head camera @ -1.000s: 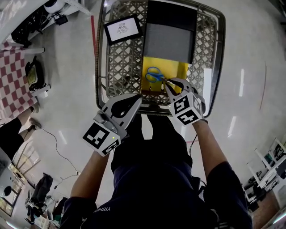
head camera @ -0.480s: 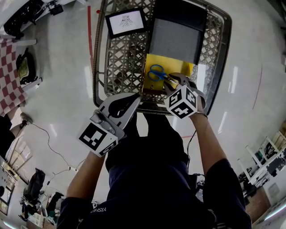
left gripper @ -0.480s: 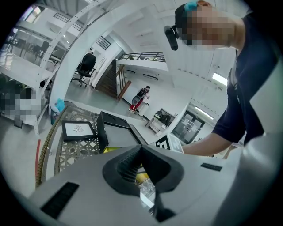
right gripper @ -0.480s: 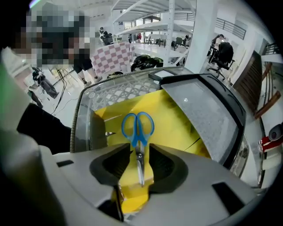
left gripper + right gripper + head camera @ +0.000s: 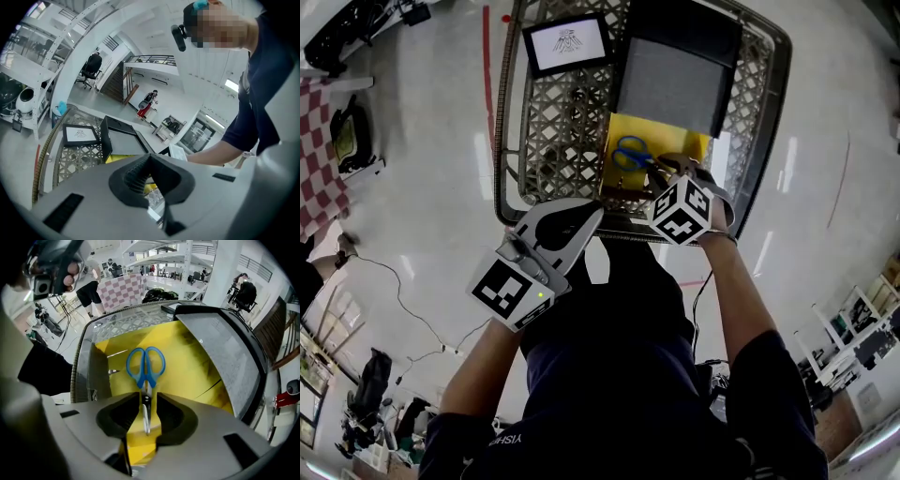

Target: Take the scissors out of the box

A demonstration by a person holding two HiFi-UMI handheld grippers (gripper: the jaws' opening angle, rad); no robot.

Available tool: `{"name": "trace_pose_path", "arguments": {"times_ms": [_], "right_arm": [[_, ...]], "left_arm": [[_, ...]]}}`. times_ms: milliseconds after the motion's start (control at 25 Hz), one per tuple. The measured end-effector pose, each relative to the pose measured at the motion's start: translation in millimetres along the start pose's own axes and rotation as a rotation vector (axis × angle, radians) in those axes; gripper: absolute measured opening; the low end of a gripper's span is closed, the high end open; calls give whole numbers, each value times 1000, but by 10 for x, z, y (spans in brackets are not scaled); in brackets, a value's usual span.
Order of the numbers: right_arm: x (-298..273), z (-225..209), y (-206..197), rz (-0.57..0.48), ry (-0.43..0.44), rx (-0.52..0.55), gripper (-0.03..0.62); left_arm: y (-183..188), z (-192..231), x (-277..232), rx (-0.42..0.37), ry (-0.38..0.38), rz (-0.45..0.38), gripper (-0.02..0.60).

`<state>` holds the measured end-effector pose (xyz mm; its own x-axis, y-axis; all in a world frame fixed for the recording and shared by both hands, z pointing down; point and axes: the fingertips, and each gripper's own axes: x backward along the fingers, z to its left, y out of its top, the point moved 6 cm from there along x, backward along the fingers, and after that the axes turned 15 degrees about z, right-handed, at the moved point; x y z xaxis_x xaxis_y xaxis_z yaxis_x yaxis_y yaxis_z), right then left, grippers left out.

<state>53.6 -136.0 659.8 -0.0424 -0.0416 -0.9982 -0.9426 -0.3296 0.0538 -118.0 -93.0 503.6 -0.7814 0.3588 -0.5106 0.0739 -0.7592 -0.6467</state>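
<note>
Blue-handled scissors (image 5: 630,157) lie shut on the yellow floor of an open box (image 5: 675,145) inside a wire basket. My right gripper (image 5: 661,174) points steeply down into the box. In the right gripper view its jaws (image 5: 149,401) straddle the steel blades of the scissors (image 5: 146,379), with a gap showing on both sides; the jaws are closing. The handles point away from the gripper. My left gripper (image 5: 592,214) hovers at the basket's near rim, shut on nothing; in its own view the left gripper (image 5: 150,157) tips meet.
The box's black lid with grey foam (image 5: 675,89) stands open behind the yellow floor. A framed picture (image 5: 567,42) lies at the far left of the wire basket (image 5: 558,131). The basket's metal rim (image 5: 619,234) runs just under both grippers. Shiny floor surrounds it.
The right gripper has sunk lower into the box over the scissors' blades. The left gripper has stayed at the basket's near rim.
</note>
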Motion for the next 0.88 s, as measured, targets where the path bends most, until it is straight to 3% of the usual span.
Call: {"name": "trace_pose_path", "arguments": {"times_ms": [480, 880], "right_arm": [[-46, 5, 1, 4, 12, 7, 80], [3, 38, -14, -13, 0, -4, 75]], "left_arm": [[42, 41, 7, 1, 4, -3, 23], [79, 11, 22, -15, -2, 11, 23]]}}
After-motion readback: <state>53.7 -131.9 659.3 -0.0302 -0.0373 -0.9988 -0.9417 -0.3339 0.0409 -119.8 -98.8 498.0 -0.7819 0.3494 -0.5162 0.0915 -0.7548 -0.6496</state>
